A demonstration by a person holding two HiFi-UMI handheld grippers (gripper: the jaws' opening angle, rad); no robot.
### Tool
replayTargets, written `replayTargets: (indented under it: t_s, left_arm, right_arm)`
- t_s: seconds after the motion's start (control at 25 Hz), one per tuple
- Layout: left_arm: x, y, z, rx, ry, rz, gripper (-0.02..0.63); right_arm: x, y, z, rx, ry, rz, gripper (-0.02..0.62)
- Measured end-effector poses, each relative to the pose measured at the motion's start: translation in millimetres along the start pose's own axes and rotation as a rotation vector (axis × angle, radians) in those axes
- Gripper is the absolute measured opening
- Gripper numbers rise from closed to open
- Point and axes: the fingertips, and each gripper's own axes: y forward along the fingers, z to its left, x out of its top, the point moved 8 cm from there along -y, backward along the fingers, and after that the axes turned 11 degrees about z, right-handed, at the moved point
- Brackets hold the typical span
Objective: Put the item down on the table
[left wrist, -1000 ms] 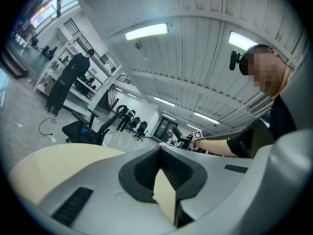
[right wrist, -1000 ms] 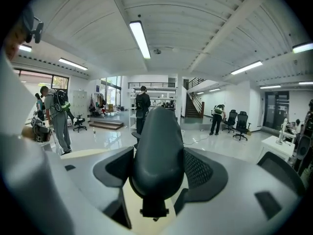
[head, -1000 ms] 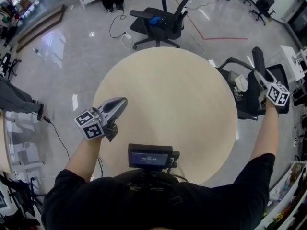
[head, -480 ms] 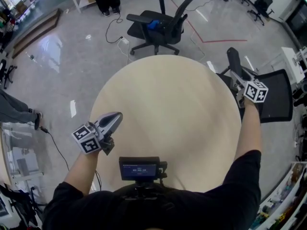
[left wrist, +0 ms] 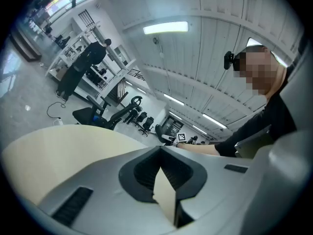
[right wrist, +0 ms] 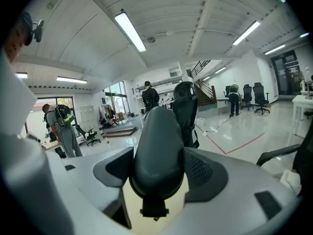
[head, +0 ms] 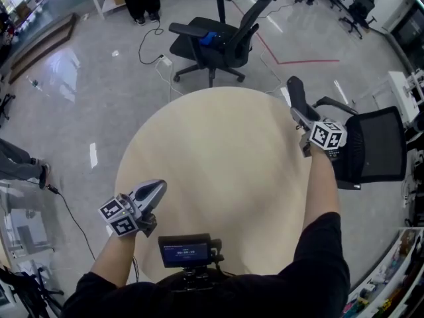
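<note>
The item [head: 295,93] is a dark grey, oblong rounded pad with a short black stub underneath. My right gripper [head: 299,114] is shut on it and holds it above the far right rim of the round beige table [head: 218,158]. In the right gripper view the item [right wrist: 159,146] stands up between the jaws of the right gripper [right wrist: 159,173] and fills the gap between them. My left gripper [head: 158,189] hangs over the table's near left edge. In its own view the left gripper [left wrist: 161,152] has its tips together and holds nothing.
A black office chair [head: 218,32] stands beyond the table. A black mesh chair [head: 374,152] stands close at the right. A cable [head: 149,45] lies on the glossy floor. People [right wrist: 61,129] stand far off. A small screen [head: 185,251] sits on the person's chest.
My right gripper has swung left and down with the item, from beside the mesh chair to the table's right rim. The left gripper has sunk toward the near edge.
</note>
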Motion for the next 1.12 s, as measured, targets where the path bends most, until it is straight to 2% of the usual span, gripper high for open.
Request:
replayTargets:
  t_s: [0.28,0.52,0.8,1.12]
  left_arm:
    - [-16,-1,30,0.009,-0.048,0.007,0.002]
    - [-26,2,52,0.029,-0.051,0.011,0.002]
    - [-23,12,75,0.037,-0.053,-0.008,0.002]
    - [-32,21,85,0.036,-0.064,0.003,0.002]
  right_arm:
    - [-29,59,12,0.039,0.003,0.042,0.325]
    - [-42,90,17,0.067,-0.032,0.071,0.325]
    - [-61,115,24,0.065,-0.161,0.178,0.325]
    - [-75,122,18,0.053,-0.231,0.257,0.325]
